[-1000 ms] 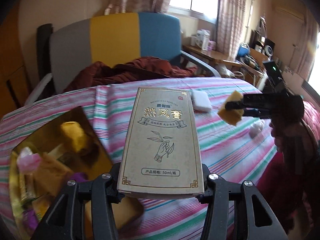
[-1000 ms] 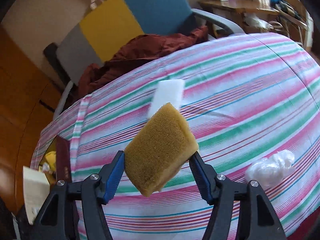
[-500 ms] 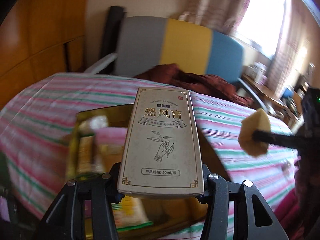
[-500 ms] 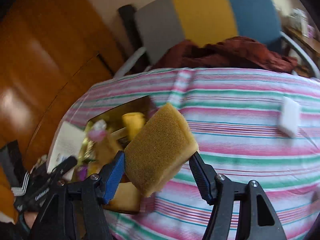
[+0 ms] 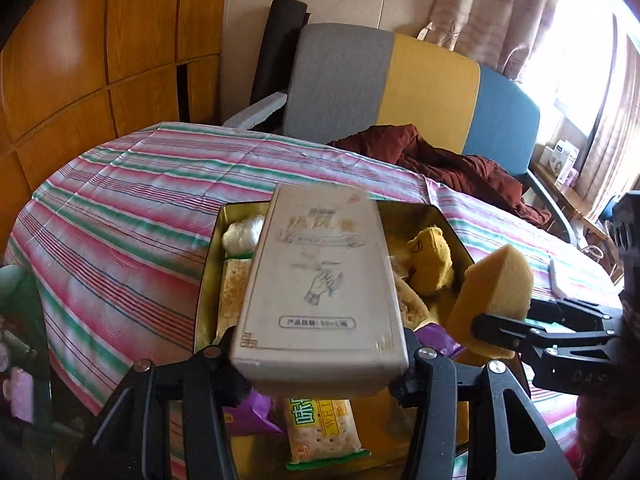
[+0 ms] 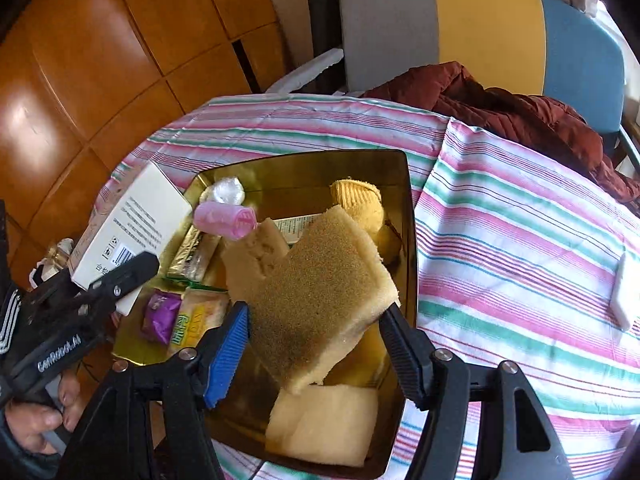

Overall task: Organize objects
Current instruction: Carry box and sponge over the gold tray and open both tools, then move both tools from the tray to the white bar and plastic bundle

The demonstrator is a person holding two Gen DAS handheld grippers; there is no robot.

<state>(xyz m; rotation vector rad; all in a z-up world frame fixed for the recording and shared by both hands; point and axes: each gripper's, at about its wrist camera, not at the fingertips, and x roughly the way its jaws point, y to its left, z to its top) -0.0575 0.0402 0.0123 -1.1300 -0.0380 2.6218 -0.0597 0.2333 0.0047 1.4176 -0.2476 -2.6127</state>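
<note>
Two grips: both hold loads above the gold tin (image 6: 406,216).
Left hand-held gripper (image 5: 320,364): clamped on the beige carton (image 5: 320,292) (print blurred), over the tin's left half.
Right hand-held gripper (image 6: 316,344): squeezing the brown sponge (image 6: 320,296), over the tin's near right.
Desk (image 6: 520,240): striped cloth; white block (image 6: 626,292) far right.

Tin (image 6: 408,216) on striped tablecloth (image 6: 520,240), chair (image 6: 480,28) behind. Plush toy (image 6: 360,200) in tin's far corner; cracker packet (image 5: 320,428), roll (image 6: 226,218), possibly foam block (image 6: 324,424) inside. Boxed carton (image 5: 320,292) and sponge (image 6: 320,300) above tin.
</note>
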